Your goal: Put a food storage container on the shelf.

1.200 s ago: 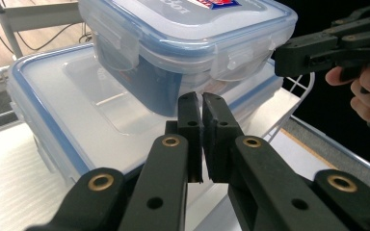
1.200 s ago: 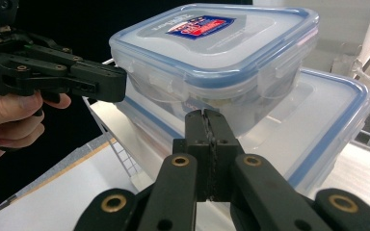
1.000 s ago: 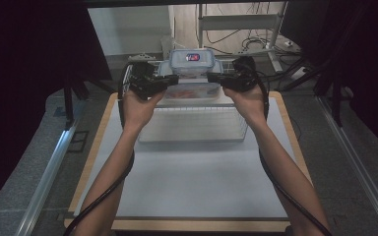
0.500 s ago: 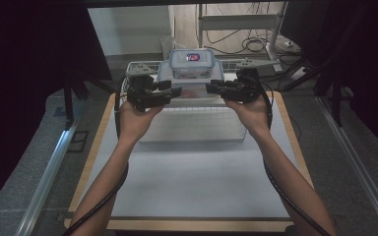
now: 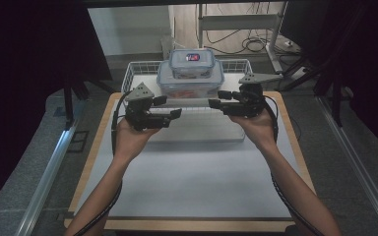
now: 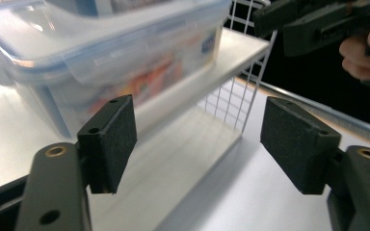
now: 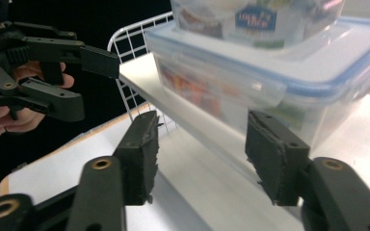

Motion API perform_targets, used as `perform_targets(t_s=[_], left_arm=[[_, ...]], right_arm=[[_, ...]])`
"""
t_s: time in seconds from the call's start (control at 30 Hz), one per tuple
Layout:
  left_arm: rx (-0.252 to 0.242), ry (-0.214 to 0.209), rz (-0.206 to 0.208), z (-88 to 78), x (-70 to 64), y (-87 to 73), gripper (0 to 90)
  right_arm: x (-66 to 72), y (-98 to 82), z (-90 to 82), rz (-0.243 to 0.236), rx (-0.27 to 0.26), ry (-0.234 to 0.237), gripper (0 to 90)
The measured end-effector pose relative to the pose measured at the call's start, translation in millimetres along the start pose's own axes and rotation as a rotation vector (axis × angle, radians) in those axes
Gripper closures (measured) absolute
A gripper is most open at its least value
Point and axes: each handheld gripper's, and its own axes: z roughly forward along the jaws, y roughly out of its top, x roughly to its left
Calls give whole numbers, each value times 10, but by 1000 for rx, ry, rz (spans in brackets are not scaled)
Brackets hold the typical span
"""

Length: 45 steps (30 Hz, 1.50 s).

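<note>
Two clear plastic boxes (image 5: 191,78), small on large, sit stacked in the white wire basket (image 5: 133,73) at the desk's (image 5: 187,182) far edge. Left gripper (image 5: 173,114) and right gripper (image 5: 214,103) hang just before them, jaws just opened, nothing between. The boxes look stiff, smooth, likely slippery; I'd grip the big one's opposite ends under the lid rim.

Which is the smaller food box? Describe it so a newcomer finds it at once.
Start at the white wire basket at the far edge of the table. Inside it sits a large clear container with a blue-edged lid. The smaller box is stacked on that lid, the uppermost item, with a dark label on top.
</note>
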Motion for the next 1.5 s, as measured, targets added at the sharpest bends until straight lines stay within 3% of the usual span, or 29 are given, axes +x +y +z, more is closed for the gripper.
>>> perform_targets(t_s=[0.53,1.03,1.5], left_arm=[[54,-11,6,-56,-153,-333,143],[83,-16,1,-109,-299,-633,74],[101,-18,1,-75,-428,-956,54]], right_arm=[[75,-336,-108,-22,43,-3,271],[227,-625,-155,-60,86,-50,91],[288,-900,-163,-43,91,-21,27]])
